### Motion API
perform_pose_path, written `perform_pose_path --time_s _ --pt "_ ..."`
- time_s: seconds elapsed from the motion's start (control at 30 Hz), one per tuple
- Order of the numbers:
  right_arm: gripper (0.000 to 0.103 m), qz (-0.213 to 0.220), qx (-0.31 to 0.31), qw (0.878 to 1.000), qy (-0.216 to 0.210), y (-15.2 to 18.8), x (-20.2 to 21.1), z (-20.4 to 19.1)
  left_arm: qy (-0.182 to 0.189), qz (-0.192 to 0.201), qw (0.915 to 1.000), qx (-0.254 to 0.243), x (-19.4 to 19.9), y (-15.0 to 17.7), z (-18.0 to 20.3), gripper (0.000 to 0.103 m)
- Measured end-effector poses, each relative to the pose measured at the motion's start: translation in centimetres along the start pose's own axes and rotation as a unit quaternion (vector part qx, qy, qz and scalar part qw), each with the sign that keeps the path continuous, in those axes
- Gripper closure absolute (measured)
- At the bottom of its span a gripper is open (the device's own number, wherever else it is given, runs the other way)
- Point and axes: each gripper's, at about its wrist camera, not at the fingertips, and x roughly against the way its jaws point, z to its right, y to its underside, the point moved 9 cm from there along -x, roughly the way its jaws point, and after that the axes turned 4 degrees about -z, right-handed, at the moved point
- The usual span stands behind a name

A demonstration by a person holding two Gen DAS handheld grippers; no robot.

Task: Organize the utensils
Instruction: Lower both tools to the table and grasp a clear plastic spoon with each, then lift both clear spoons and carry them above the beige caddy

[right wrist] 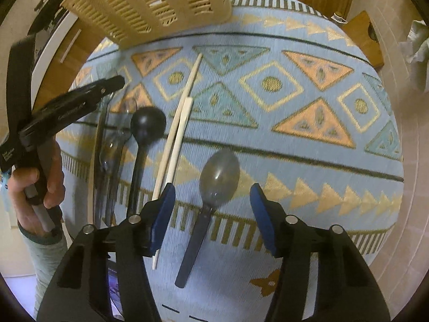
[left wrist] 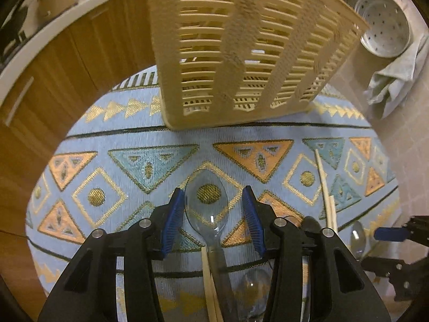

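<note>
Fingers spread on left gripper [left wrist: 213, 216] over clear spoon [left wrist: 206, 201]; handle hidden by frame. Right gripper [right wrist: 211, 214] likewise spread over grey spoon [right wrist: 218, 175]. Basket [left wrist: 241, 48] top cropped, blurred.

The rug [right wrist: 308, 145] was woven cloth with glinting gold thread. The basket [left wrist: 241, 53] was matt cream plastic. One spoon [left wrist: 206, 201] looked clear and glossy, another [right wrist: 219, 174] smoky translucent plastic. The chopsticks [right wrist: 174, 139] were pale wood; the ladle [right wrist: 147, 126] was matt black.

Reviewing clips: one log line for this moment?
left gripper: open over clear spoon | right gripper: open over grey spoon | basket: upright
</note>
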Motion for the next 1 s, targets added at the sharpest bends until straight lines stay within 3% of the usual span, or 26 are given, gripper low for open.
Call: perform_pose_path --time_s 0.1,0.4,0.43,0.73,1.0 --pt "0.052 -0.012 -0.005 1.0 0.001 0.3 -0.6 -0.3 -0.038 0.003 0.9991 -0.019 -0.2 0.0 0.6 0.072" --pt "0.067 -0.036 -0.01 0.998 0.045 1.5 -1.8 -0.6 -0.048 0.009 0.9984 -0.029 0.0 0.2 1.8 0.072" --pt "0.074 -0.043 -0.009 0.998 0.043 1.7 -2.0 -0.8 -0.045 0.009 0.9985 -0.029 -0.1 0.1 1.6 0.072" --pt "0.09 -0.039 0.036 0.994 0.093 1.3 -2.7 -3.6 -0.011 0.037 0.9991 -0.015 0.4 0.2 1.0 0.073" --pt "0.093 0.01 0.049 0.997 0.051 0.6 -1.5 -5.2 0.044 0.095 0.9945 -0.009 3.6 0.3 0.6 0.073"
